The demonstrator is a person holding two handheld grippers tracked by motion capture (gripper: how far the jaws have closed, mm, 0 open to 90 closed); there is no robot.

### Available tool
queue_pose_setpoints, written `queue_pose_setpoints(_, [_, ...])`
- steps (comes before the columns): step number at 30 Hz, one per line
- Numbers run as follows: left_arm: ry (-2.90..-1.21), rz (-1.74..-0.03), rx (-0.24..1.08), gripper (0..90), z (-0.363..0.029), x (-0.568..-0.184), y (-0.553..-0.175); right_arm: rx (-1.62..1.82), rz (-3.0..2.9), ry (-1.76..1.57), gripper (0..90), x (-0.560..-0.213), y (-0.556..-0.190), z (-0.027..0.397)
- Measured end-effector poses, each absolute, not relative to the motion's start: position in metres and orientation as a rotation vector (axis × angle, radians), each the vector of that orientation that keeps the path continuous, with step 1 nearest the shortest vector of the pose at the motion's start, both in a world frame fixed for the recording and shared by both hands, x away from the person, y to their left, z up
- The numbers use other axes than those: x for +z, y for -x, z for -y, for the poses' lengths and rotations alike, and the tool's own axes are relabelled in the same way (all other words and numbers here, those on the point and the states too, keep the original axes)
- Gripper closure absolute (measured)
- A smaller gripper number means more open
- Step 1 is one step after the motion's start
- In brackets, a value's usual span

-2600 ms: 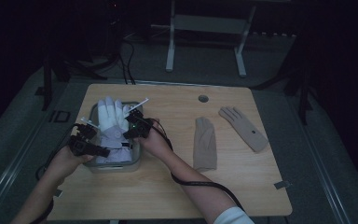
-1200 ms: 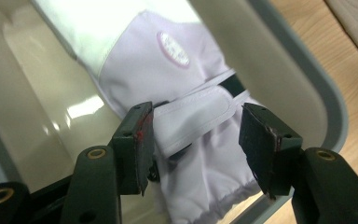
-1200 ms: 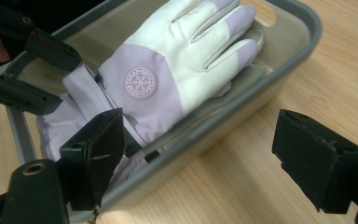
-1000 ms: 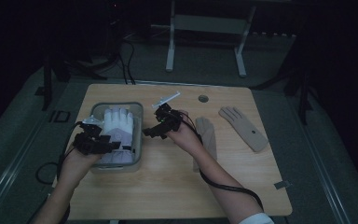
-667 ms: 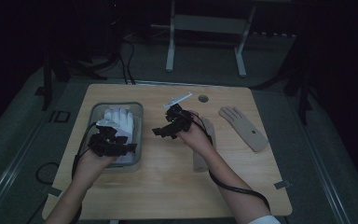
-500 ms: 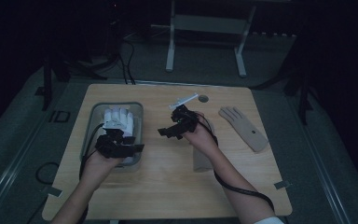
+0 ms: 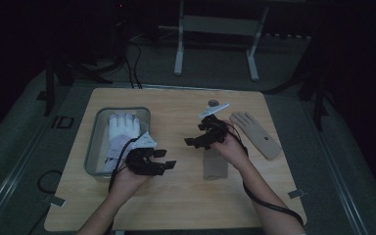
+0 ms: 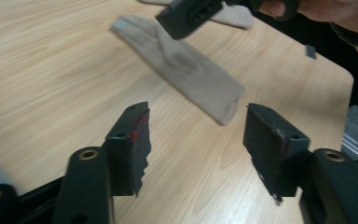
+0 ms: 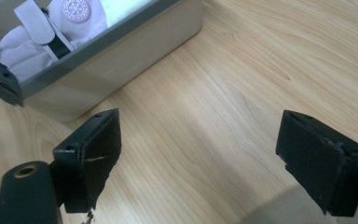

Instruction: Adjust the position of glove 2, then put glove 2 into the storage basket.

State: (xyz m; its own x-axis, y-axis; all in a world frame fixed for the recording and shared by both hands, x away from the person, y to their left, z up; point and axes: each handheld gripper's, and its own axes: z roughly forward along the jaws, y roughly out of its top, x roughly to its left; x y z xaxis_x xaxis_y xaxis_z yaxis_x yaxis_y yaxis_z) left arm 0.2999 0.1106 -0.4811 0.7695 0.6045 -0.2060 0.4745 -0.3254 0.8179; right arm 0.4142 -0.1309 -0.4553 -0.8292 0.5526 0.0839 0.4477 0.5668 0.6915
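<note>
Beige glove [image 8: 182, 70], the nearer of two on the desk [image 7: 176, 205], lies flat just under the right gripper [image 7: 203, 139] and ahead of the left gripper [image 8: 196, 140], whose jaws have just been opening and stand apart with nothing between them, only bare wood. Jaws of the right gripper likewise stand wide apart and empty, pointed toward the tray. Judged from its slack, creased lie, this glove is light, soft and limp (it would fold and dangle rather than hold its shape), so the cuff end nearest the left gripper, or a pinch of the fabric at mid-palm, looks the surest hold. A second beige glove [image 7: 257, 134] lies flat farther right, apart from the first. Left of both grippers stands a grey metal tray [image 7: 92, 147] holding one white glove [image 7: 122, 132], fingers pointing away from the person.
</note>
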Motion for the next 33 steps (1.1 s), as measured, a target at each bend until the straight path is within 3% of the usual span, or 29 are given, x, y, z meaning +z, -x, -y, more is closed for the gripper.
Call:
queue_pose_setpoints(3, [-1.962,-0.797,0.152,39.8,-0.102,-0.488,-0.299,1.125,-2.607,-0.871,11.3,-0.455,-0.412,0.145])
queue_pose_setpoints(5, [-1.963,-0.799,0.157,27.7,-0.099,-0.490,-0.299,1.135,-2.585,-0.883,11.3,-0.455,-0.411,0.155])
queue_pose_setpoints(8, [-1.965,-0.788,0.156,23.7,-0.086,-0.501,-0.298,1.114,-2.571,-0.890,11.4,-0.460,-0.410,0.167])
queue_pose_setpoints(10, [-1.976,-0.772,0.120,15.3,-0.080,-0.508,-0.299,1.085,-2.571,-0.889,11.5,-0.464,-0.410,0.174])
queue_pose_setpoints(16, [-1.969,-0.733,0.137,12.1,-0.063,-0.525,-0.296,1.048,-2.576,-0.888,16.0,-0.481,-0.411,0.194])
queue_pose_setpoints(22, [-1.979,-0.749,0.150,2.2,-0.057,-0.546,-0.293,0.996,-2.570,-0.894,21.0,-0.503,-0.412,0.207])
queue_pose_setpoints(33, [-1.958,-0.759,0.250,1.4,-0.061,-0.564,-0.284,0.958,-2.599,-0.889,22.1,-0.536,-0.410,0.213])
